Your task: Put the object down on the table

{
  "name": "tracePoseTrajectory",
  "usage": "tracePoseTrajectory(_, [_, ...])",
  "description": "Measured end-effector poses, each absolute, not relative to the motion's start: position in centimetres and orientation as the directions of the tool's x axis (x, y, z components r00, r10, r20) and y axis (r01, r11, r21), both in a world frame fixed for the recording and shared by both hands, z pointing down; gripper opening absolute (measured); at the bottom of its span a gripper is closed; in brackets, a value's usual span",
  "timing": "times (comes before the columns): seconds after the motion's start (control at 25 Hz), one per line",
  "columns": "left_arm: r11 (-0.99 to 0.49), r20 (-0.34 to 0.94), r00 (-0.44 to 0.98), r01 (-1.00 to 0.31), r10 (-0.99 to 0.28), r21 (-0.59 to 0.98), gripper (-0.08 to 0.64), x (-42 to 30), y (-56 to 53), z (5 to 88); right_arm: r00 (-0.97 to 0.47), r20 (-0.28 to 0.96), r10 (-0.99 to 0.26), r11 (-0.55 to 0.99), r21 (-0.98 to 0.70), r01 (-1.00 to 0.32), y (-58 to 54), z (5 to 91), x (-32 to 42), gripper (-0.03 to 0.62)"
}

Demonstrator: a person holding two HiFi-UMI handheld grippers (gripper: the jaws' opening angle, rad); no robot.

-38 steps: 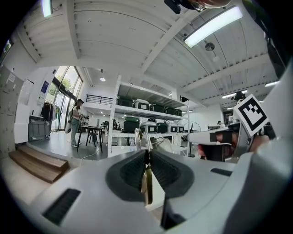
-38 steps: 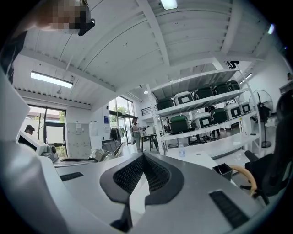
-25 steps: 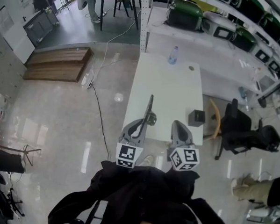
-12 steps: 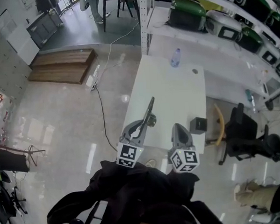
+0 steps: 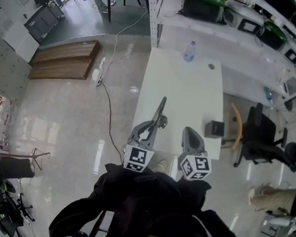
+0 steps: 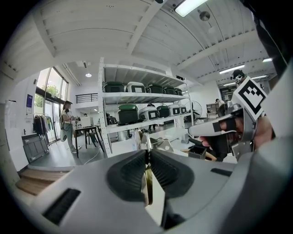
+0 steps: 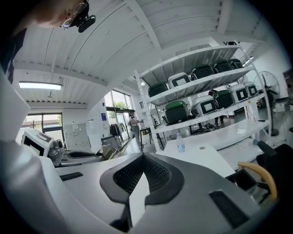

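My left gripper (image 5: 154, 125) is shut on a thin, long metal utensil (image 5: 162, 108) that sticks up and forward over the near edge of the white table (image 5: 186, 88). In the left gripper view the utensil (image 6: 147, 183) shows edge-on, pinched between the ribbed pads (image 6: 130, 172) of the left gripper (image 6: 147, 157). My right gripper (image 5: 188, 132) hangs beside it at the table's near edge, shut with nothing in it. In the right gripper view, the right gripper (image 7: 143, 161) has its pads together. Both grippers are held above the table.
A clear bottle (image 5: 189, 51) and a small round thing (image 5: 211, 66) sit at the table's far end, a black box (image 5: 215, 129) at its near right corner. Right of the table stand a black chair (image 5: 261, 134) and shelves of appliances (image 5: 201, 3). A cable (image 5: 109, 112) runs along the floor at the left.
The head view has shifted a little, so the table sits slightly higher and further right in the frame. Both grippers keep their pose, and the left one still holds the utensil.
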State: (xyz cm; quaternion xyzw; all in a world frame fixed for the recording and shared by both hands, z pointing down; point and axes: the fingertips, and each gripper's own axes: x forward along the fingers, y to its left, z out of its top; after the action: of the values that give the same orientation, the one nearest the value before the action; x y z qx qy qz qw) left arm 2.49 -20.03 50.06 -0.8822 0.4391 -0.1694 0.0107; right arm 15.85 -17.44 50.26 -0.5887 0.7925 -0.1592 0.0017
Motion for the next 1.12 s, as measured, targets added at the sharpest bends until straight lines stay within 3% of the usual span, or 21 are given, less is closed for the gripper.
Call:
tracePoseTrajectory(0.48, [-0.688,0.412,0.574,-0.692,-0.707,-0.217,0.032,3.5,-24.2,55.3,-0.256,0.271,-0.928,0.179,-0.28,-0.943,-19.4,54.5,16.2,0.002])
tracePoseTrajectory(1.12, [-0.814,0.625,0.529,-0.452,-0.574,-0.364,0.032,5.2,-27.6,64.0,-0.217,0.355,-0.909,0.099,-0.322,-0.942,-20.9,59.1,16.7,0.002])
